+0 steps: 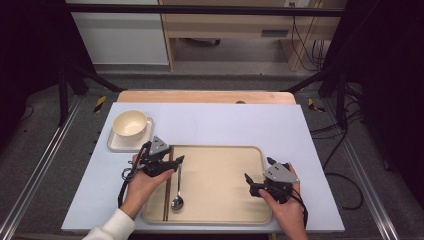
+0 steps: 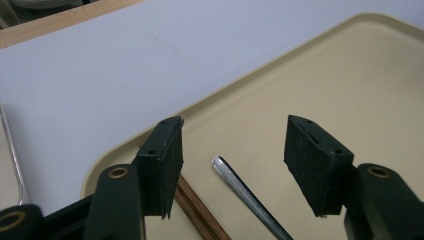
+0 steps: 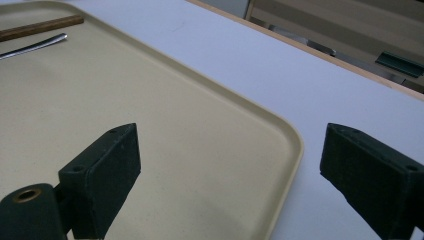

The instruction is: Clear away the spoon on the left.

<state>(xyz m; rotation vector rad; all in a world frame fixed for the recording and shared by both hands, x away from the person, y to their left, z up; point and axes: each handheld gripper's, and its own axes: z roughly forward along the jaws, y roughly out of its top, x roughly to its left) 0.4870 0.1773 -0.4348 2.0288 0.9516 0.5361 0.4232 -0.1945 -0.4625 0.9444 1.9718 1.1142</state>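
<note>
High view has the left gripper (image 1: 167, 162) hanging over the left end of a beige tray (image 1: 235, 210), right above a metal spoon (image 1: 177, 192) lying lengthwise in the tray with its bowl toward the person and a pair of brown chopsticks (image 1: 166, 195) just beside it on the left. Left gripper view is the good one: the jaws are spread apart with the tip of the spoon handle (image 2: 235, 182) lying on the tray floor between them, pads not touching it, and a chopstick (image 2: 197, 210) runs under the left jaw. Right gripper (image 1: 256, 181) sits near the tray's right end, jaws wide apart, nothing in them. My take on the spoon: light, stiff, polished steel, so probably slippery, and that thin flat handle lying flush on smooth plastic won't give much to bite. I'd pinch across the handle's narrow edges near the tip, and watch for catching a chopstick too. Chopsticks look like matte wood, straight and slim. Off the tray's far left corner, a cream bowl (image 1: 129, 124) sits on a small square plate (image 1: 117, 145), glossy, likely ceramic or melamine. Table (image 1: 225, 122) is a flat pale-blue sheet.
</note>
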